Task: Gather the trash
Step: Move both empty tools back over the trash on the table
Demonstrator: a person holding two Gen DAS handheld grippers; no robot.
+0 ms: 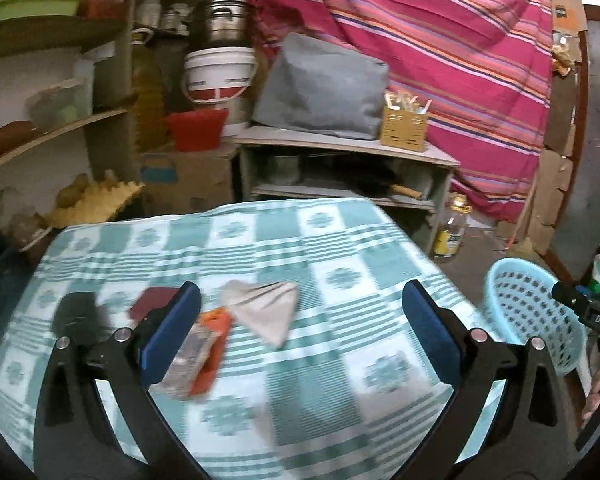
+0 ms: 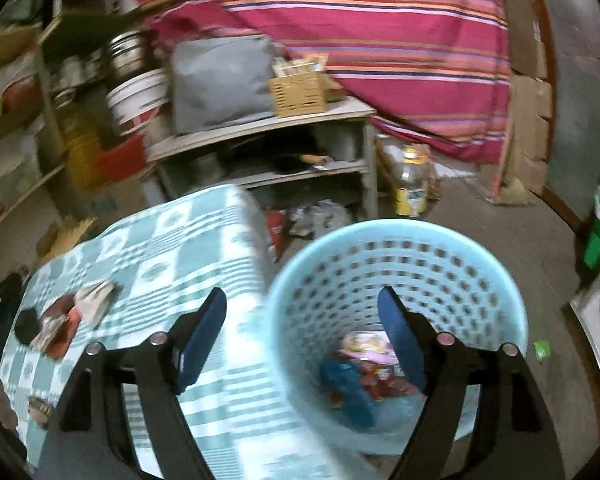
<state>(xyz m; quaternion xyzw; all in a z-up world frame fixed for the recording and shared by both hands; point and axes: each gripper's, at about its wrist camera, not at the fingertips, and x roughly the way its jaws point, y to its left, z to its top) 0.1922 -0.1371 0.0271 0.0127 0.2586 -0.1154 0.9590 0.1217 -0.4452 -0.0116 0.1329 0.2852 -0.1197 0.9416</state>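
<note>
My right gripper (image 2: 300, 336) wide, empty over basket (image 2: 396, 236). Left gripper (image 1: 300, 332) wide; next: orange wrapper (image 1: 204, 352), 9 o'clock.

Near half of the checked tablecloth (image 1: 320, 380) bare; open passage there. Far-left part cluttered: orange wrapper (image 1: 204, 352), folded beige paper (image 1: 264, 312), dark red piece (image 1: 152, 300), black object (image 1: 78, 316), lying close together. Light blue perforated basket (image 2: 400, 280) stands on the floor just beside the table's right edge, mouth open, wrappers (image 2: 364, 376) only at the bottom. Behind the table a grey shelf unit (image 1: 340, 148); glass jar (image 1: 452, 232) on the floor beside it.
</note>
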